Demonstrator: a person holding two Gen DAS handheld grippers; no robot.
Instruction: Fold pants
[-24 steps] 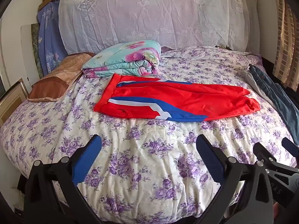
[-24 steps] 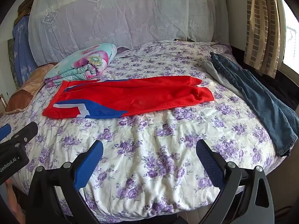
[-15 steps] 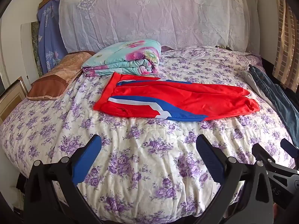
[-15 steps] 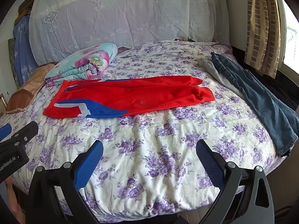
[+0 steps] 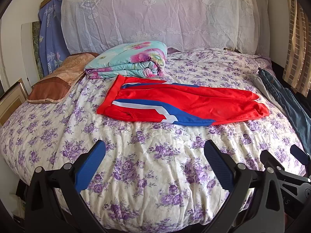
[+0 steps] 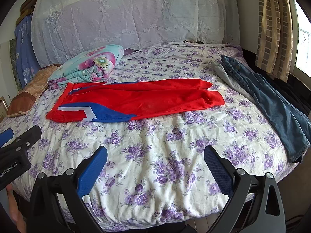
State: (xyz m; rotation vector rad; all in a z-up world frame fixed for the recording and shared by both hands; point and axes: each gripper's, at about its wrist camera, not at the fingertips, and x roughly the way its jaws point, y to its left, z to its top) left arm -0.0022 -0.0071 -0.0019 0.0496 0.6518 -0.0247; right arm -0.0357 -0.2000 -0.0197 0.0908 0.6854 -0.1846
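Observation:
Red track pants (image 5: 180,102) with a blue and white stripe lie flat across the middle of the bed, legs folded together, waistband to the left and cuffs to the right. They also show in the right wrist view (image 6: 136,101). My left gripper (image 5: 154,153) is open and empty, above the bed's near edge, well short of the pants. My right gripper (image 6: 155,159) is open and empty, also over the near edge. The right gripper's tip shows at the right of the left wrist view (image 5: 281,167).
The bed has a floral purple cover (image 5: 155,174). A folded flowered quilt (image 5: 130,62) lies just behind the waistband. A brown pillow (image 5: 56,81) sits at the left. Blue jeans (image 6: 272,104) lie along the bed's right side. A lace-covered headboard (image 6: 126,15) and curtains (image 6: 276,29) stand behind.
Both grippers have drifted slightly; the view of the bed and pants has shifted a little. The pants have not moved and both grippers stay open.

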